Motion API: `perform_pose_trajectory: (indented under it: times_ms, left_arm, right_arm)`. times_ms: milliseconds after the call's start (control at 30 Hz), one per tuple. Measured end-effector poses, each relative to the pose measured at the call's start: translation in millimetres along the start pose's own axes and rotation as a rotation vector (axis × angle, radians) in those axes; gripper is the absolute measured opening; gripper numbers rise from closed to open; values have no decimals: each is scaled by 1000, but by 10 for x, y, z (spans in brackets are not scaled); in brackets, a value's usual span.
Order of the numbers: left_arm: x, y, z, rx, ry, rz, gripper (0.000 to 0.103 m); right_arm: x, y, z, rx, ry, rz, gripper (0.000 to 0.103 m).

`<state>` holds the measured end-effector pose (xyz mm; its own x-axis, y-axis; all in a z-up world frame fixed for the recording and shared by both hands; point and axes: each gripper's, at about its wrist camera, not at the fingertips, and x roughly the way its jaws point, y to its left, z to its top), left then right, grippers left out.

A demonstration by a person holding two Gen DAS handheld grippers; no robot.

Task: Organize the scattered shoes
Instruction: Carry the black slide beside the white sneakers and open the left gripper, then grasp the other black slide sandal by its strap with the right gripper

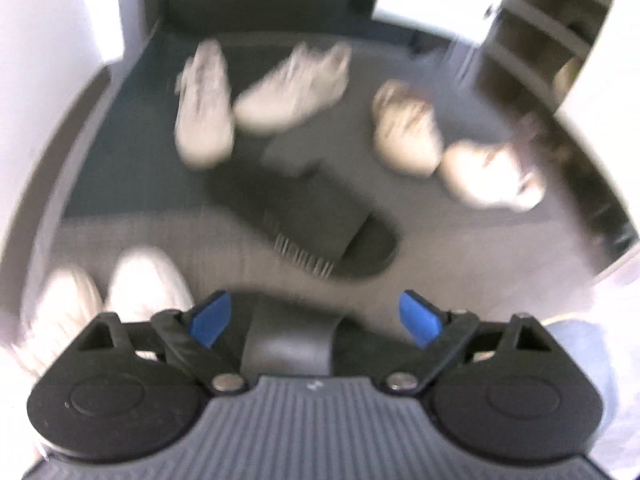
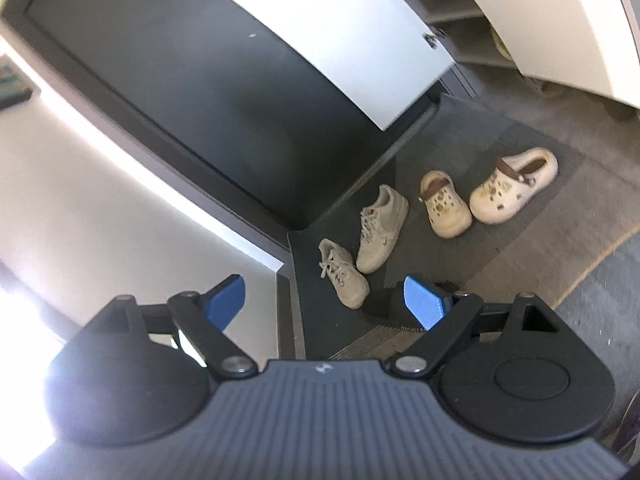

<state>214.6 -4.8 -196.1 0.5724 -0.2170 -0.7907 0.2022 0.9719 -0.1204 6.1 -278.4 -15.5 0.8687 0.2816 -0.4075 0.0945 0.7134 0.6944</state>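
The left wrist view is blurred. Two white sneakers [image 1: 204,100] [image 1: 292,88] lie at the far side of the floor, with two cream clogs [image 1: 408,128] [image 1: 492,176] to their right. A black slide [image 1: 304,220] lies in the middle. My left gripper [image 1: 315,304] is open over a second black slide [image 1: 288,344]; its strap sits between the blue pads without touching them. In the right wrist view my right gripper [image 2: 324,292] is open and empty, above the sneakers [image 2: 344,276] [image 2: 382,228] and clogs [image 2: 444,204] [image 2: 512,188].
An open shoe cabinet with shelves [image 1: 532,40] [image 2: 452,8] stands at the right, its white door [image 2: 340,40] swung out. A dark entrance door [image 2: 180,80] and a dark mat [image 2: 320,332] lie ahead. Two more white shoes [image 1: 148,288] are at the lower left, and a jeans leg [image 1: 580,344] at the lower right.
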Motion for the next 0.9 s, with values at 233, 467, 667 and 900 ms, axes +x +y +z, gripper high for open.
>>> perform_pose_trajectory:
  times_ms: [233,467,667,900]
  left_arm:
    - [-2052,103,783,-11,-171,109,98]
    - [-3166,-83,737,-70,-209,143,103]
    - [-3454,-219,377,-163,-220,69,103]
    - [-3300,32,85,-185,-256,48,103]
  right_arm:
    - [48,313,-23,-112,-106,-62,89]
    - [351,514,-178,-133,-64,-72,89]
    - [616,696,-317,-217,52,-12,89]
    - [1377,1084,-366,-494,254,-111,88]
